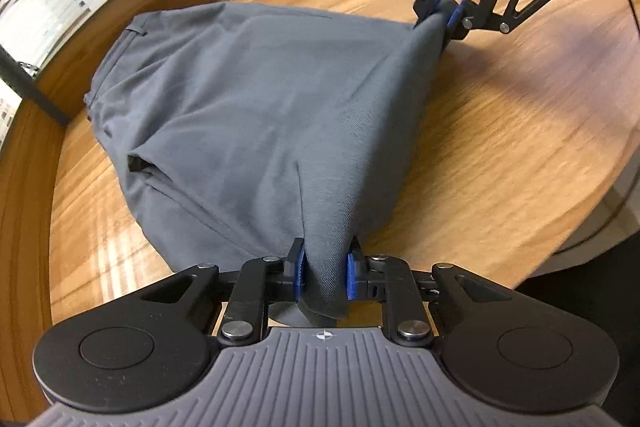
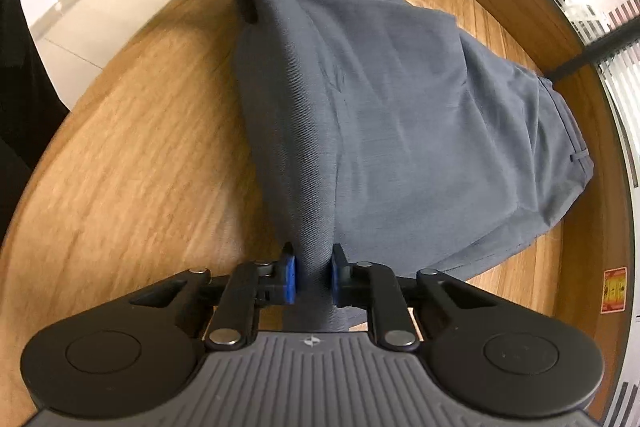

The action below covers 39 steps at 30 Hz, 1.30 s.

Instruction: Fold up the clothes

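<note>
Two tongs are clamped on one grey garment (image 1: 260, 115): left tongs (image 1: 323, 273) and right tongs (image 2: 311, 277), each closed narrow on a bunched corner of the cloth. The held edge is lifted off the wooden counter (image 1: 500, 147) and stretched between the two grips. The far end, with waistband and belt loop, is laid on the counter. A second layer is seen under the raised cloth at the side, so at least one fold appears to be in place already. Judged mid-fold: the gripped edge is carried, not yet laid down. Left to do: edge set flat, grips released, cloth smoothed. Whether further folds are needed cannot be told.
</note>
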{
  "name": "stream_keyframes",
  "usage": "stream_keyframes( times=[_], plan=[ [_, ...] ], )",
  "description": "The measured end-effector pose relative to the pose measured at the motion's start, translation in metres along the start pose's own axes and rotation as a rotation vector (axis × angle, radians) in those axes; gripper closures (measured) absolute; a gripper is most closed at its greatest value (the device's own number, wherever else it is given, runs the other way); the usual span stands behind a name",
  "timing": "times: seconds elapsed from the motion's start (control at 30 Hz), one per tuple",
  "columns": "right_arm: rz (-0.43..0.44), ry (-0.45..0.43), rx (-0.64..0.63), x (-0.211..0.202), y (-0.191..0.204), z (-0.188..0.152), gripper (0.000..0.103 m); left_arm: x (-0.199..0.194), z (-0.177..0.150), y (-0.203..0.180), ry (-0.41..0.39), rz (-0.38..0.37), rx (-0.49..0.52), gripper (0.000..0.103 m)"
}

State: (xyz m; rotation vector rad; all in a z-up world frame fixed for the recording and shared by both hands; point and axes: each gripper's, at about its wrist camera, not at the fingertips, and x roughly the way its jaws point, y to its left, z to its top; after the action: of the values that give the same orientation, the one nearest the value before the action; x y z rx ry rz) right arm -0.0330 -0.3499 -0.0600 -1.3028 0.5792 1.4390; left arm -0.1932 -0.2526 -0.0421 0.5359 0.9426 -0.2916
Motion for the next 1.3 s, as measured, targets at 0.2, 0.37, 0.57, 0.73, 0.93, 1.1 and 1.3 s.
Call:
stream_keyframes(
  times=[0.2,0.37,0.57,0.73,0.93,1.1,1.3],
  plan=[
    [0.148,-0.027,0.088,-0.034,0.009,0.007,0.088,-0.045,-0.005,0.004,0.047,-0.186,-0.014,0.082],
    [0.284,-0.047,0.147,-0.065,0.012,0.013,0.088,-0.088,0.008,0.017,0.127,-0.396,-0.029,0.082],
    [0.298,-0.055,0.198,-0.09,-0.033,0.019,0.088,-0.091,0.045,0.073,0.137,-0.413,-0.091,0.082],
    [0.278,-0.049,0.255,-0.093,-0.1,0.027,0.088,-0.074,0.076,0.141,0.122,-0.401,-0.114,0.081],
    [0.292,-0.022,0.306,-0.087,-0.175,0.032,0.089,-0.041,0.112,0.209,0.118,-0.411,-0.115,0.081],
    [0.326,0.009,0.342,-0.054,-0.23,0.034,0.089,-0.005,0.128,0.256,0.152,-0.485,-0.161,0.081],
    [0.391,0.056,0.37,-0.009,-0.289,0.038,0.089,0.064,0.142,0.32,0.252,-0.602,-0.253,0.081]
  ],
)
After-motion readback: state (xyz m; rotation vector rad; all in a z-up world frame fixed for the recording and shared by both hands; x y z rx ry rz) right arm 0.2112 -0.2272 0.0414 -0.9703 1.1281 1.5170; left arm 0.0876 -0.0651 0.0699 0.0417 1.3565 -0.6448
